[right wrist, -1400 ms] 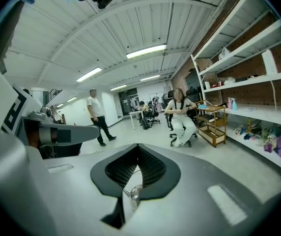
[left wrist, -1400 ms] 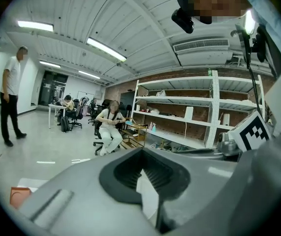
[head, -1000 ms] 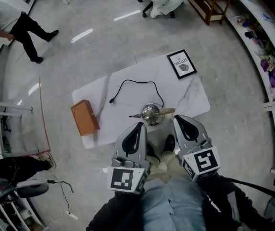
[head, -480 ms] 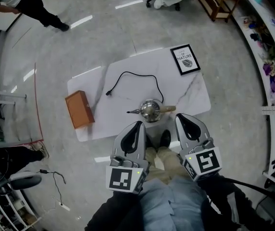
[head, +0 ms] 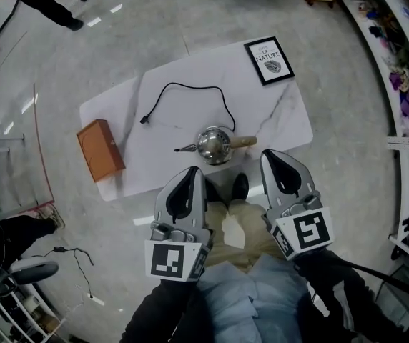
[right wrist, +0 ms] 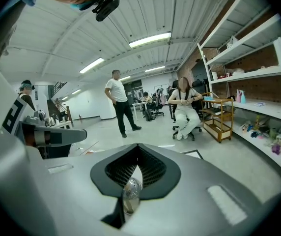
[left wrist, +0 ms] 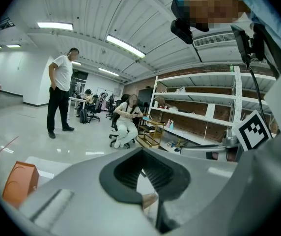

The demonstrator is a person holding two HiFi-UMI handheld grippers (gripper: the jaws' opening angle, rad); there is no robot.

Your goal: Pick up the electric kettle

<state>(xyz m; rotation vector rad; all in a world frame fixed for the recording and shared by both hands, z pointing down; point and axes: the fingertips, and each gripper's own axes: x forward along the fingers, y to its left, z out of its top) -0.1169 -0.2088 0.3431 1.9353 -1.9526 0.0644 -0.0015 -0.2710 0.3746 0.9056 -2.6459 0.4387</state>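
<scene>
Standing near the front edge of the white marble desk, the electric kettle is shiny and round, with its wooden handle to the right and its thin spout to the left. A black cord curls behind it; where the cord meets the kettle is hard to see. The left gripper and the right gripper are held above the person's knees, just in front of the desk and apart from the kettle. Both pairs of jaws are closed and hold nothing. Through the thin slit of each pair only a sliver of the kettle shows. An orange box lies at the left end, a framed picture at the far right corner.
</scene>
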